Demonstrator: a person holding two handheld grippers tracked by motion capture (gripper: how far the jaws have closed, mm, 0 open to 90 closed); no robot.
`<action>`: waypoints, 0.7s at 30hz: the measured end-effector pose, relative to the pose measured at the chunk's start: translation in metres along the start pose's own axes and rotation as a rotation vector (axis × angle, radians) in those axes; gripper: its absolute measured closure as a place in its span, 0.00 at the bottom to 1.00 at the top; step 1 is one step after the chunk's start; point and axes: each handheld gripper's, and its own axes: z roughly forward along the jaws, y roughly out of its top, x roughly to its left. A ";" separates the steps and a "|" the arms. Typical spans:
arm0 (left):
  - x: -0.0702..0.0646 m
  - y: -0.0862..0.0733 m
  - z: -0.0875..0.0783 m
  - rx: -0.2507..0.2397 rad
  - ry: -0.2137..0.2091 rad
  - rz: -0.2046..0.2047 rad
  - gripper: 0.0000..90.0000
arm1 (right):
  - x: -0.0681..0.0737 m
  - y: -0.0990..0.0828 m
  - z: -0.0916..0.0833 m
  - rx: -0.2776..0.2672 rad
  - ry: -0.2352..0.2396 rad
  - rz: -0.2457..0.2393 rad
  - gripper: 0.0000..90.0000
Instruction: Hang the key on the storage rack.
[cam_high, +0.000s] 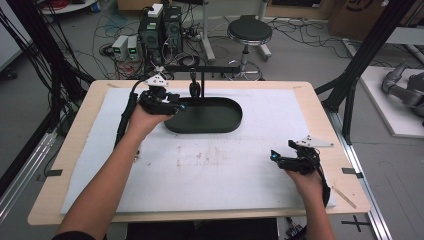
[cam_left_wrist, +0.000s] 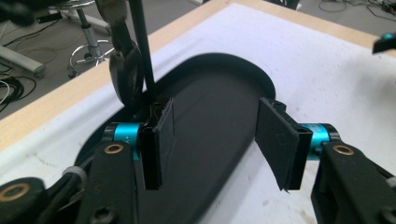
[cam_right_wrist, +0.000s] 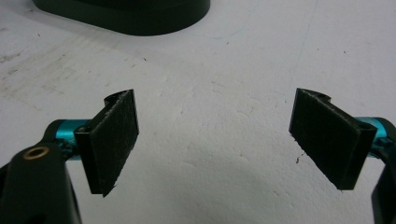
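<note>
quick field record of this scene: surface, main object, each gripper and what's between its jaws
surface: white mat on a wooden table
main object: black oval tray with an upright stand and a dark hanging piece
left gripper: at the tray's left end, jaws open, nothing between them
right gripper: over bare mat, jaws open, empty

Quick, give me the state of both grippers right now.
Left gripper: open, nothing between the pads, over the black oval tray by its upright rod.
Right gripper: open wide, holding nothing, above the white mat.
</note>
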 end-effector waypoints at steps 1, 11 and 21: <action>-0.002 -0.003 -0.002 0.001 -0.002 0.004 0.51 | 0.000 0.000 0.000 0.002 0.000 0.001 0.18; -0.019 -0.037 -0.024 -0.023 -0.033 0.002 0.44 | 0.000 -0.001 0.002 0.006 0.004 0.002 0.18; -0.028 -0.074 -0.044 -0.037 -0.026 -0.006 0.40 | 0.001 0.000 0.003 0.005 0.009 -0.003 0.18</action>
